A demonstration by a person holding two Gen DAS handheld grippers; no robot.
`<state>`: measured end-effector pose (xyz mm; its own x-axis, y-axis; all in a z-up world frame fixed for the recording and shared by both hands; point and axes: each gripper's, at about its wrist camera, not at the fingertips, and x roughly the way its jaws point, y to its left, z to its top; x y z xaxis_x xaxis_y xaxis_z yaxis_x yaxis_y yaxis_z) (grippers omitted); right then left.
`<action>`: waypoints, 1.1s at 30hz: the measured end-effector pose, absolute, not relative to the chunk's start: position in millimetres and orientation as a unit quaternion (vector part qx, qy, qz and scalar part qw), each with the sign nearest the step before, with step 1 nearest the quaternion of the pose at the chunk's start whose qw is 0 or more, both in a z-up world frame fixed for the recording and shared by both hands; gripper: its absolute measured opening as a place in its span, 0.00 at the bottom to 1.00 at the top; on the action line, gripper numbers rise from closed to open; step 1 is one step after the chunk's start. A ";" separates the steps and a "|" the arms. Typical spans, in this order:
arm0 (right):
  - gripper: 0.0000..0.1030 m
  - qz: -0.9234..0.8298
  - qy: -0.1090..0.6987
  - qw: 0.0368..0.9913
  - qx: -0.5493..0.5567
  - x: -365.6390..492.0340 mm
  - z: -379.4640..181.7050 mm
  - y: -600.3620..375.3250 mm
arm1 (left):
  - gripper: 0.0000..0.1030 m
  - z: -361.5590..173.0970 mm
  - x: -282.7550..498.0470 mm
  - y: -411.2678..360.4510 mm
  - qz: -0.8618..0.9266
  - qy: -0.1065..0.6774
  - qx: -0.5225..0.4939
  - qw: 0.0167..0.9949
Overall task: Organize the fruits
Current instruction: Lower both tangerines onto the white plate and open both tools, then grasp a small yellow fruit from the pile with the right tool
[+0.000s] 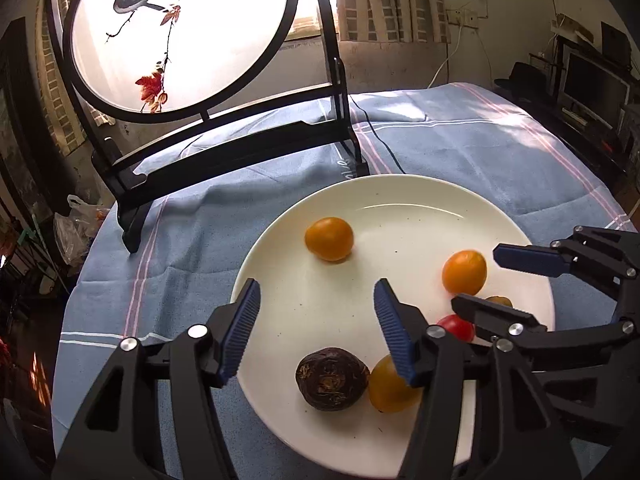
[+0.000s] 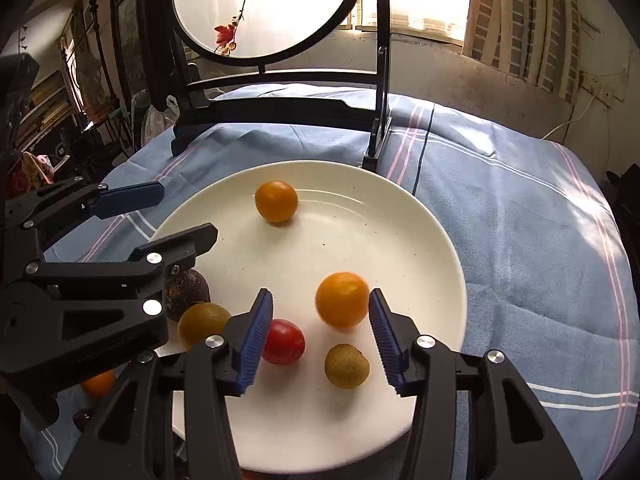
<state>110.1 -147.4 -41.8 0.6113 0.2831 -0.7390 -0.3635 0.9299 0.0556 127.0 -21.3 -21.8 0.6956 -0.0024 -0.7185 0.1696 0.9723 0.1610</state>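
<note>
A white plate [image 1: 400, 208] [image 2: 420, 240] holds several fruits. Two orange fruits [image 1: 329, 239] [image 1: 464, 272] lie on it, also seen in the right wrist view [image 2: 276, 201] [image 2: 342, 300]. A dark wrinkled fruit [image 1: 332, 378] [image 2: 192, 286], a yellow fruit [image 1: 386, 390] [image 2: 202, 323], a red tomato [image 1: 454, 326] [image 2: 285, 341] and a brownish-green fruit [image 2: 346, 365] lie near the front. My left gripper [image 1: 316, 300] [image 2: 188, 216] is open and empty above the plate. My right gripper [image 2: 320, 312] [image 1: 476, 280] is open, its fingers either side of an orange fruit, apart from it.
A black-framed round painted screen [image 1: 180, 36] [image 2: 264, 8] stands at the back on the blue striped tablecloth [image 1: 460, 140] [image 2: 520, 220]. Another orange fruit [image 2: 98, 385] and a dark one [image 2: 82, 418] lie on the cloth left of the plate.
</note>
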 end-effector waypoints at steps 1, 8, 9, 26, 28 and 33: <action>0.53 0.180 0.399 0.898 -0.046 107.0 -38.9 -149.5 | 0.65 -21.4 125.1 -18.5 -0.045 0.385 0.107 0.916; 0.56 0.203 0.392 0.897 -0.025 57.6 -20.0 -167.4 | 0.82 -14.8 82.4 -0.6 -0.046 0.367 0.114 0.922; 0.56 0.208 0.390 0.896 -0.032 44.1 -18.7 -168.2 | 0.82 -14.0 72.0 2.1 -0.050 0.364 0.119 0.923; 0.56 0.300 0.445 0.840 -0.079 -94.7 -78.3 -130.1 | 0.68 -81.9 -60.6 18.2 -0.164 0.422 0.202 0.868; 0.56 0.296 0.449 0.840 -0.068 -91.0 -80.4 -129.7 | 0.65 -84.9 -55.0 17.7 -0.165 0.425 0.191 0.869; 0.56 0.290 0.459 0.839 -0.047 -78.4 -84.1 -125.3 | 0.42 -84.5 -49.3 17.1 -0.176 0.425 0.178 0.870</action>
